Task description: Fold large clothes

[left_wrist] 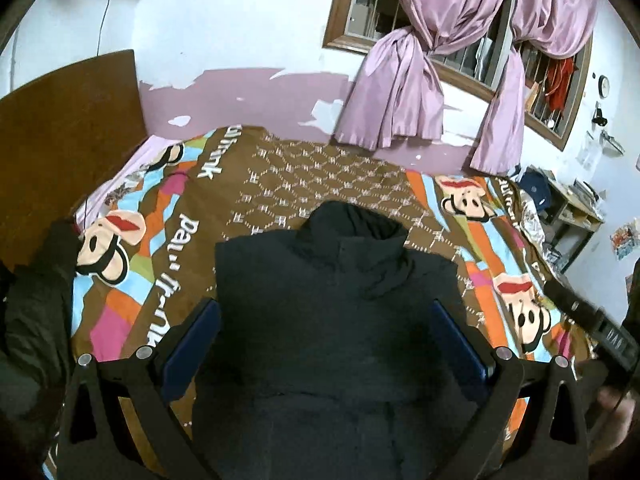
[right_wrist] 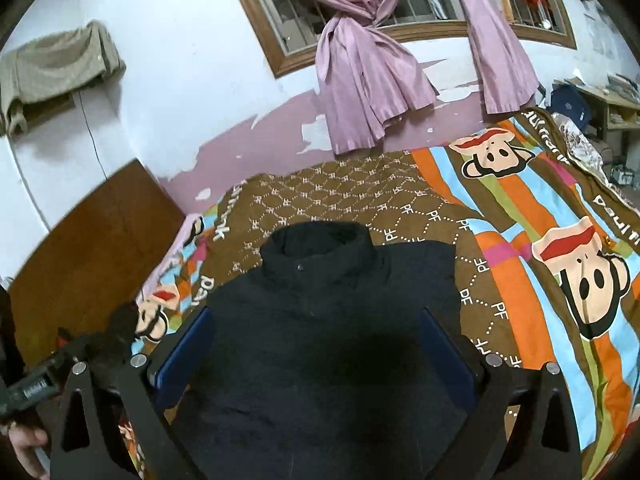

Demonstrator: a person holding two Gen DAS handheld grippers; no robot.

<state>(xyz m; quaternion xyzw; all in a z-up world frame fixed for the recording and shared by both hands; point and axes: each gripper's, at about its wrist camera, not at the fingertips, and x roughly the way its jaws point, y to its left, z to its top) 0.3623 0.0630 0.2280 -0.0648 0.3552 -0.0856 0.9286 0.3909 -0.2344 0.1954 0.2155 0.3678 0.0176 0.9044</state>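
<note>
A large black padded jacket (left_wrist: pixel 336 320) lies flat on the bed, collar pointing toward the far wall, its sides folded in to a narrow shape. It also shows in the right wrist view (right_wrist: pixel 328 340). My left gripper (left_wrist: pixel 326 332) is open and empty, its blue pads above the jacket's middle. My right gripper (right_wrist: pixel 316 344) is open and empty, also held over the jacket's body. The right gripper's body (left_wrist: pixel 600 332) shows at the right edge of the left wrist view, and the left gripper's body (right_wrist: pixel 36 384) at the lower left of the right wrist view.
The bed has a brown and striped cartoon monkey cover (right_wrist: pixel 520 264). A wooden headboard (left_wrist: pixel 60 152) stands at the left. A dark green garment (left_wrist: pixel 32 320) lies at the bed's left edge. Pink curtains (left_wrist: pixel 404 92) hang by the far wall; a cluttered shelf (left_wrist: pixel 568 208) stands at the right.
</note>
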